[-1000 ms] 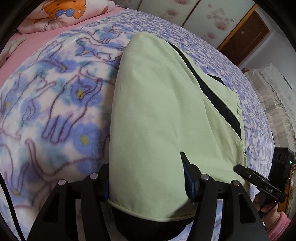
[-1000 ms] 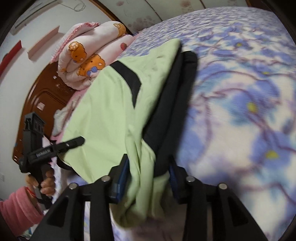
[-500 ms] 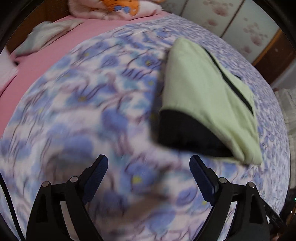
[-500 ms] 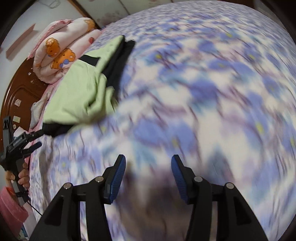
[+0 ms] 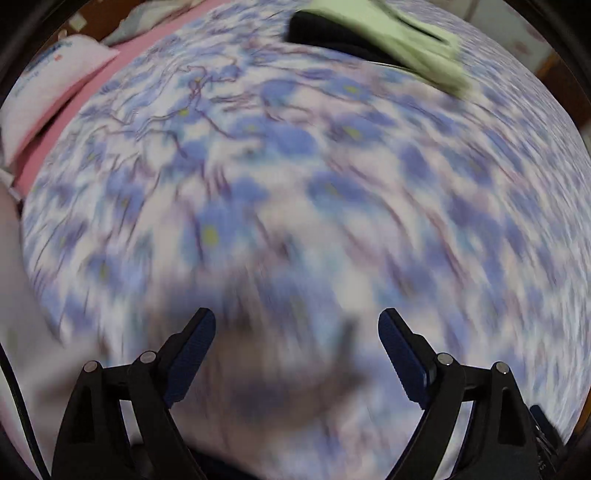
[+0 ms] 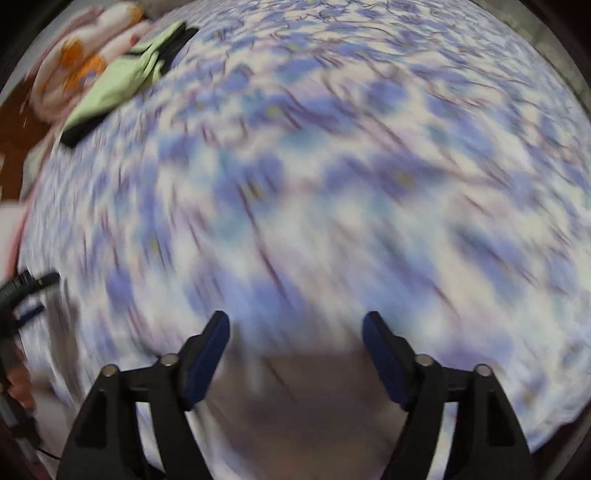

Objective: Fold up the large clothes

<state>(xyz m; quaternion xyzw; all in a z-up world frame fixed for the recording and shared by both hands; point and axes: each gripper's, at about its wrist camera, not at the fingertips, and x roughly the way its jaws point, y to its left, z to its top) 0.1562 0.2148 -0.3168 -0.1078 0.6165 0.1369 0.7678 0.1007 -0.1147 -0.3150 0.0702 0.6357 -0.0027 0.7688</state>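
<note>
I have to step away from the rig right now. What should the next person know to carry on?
Left tongs: open, holding nothing, above the blue floral blanket.
Right tongs: open, holding nothing, over the same blanket.
Green and black garment: lies folded on the blanket at its far side, near the rolled pink quilt, well clear of both tongs.
Done: the garment looks folded and released.
Left: check the fold is tidy; both views are blurred, so edges are hard to judge.

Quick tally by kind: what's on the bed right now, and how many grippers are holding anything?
Folded green-and-black garment: 1
Blue floral blanket: 1
Rolled cartoon quilt: 1
Pillow: 1
Grippers, jaws open and empty: 2, left gripper, right gripper
Total: 6
</note>
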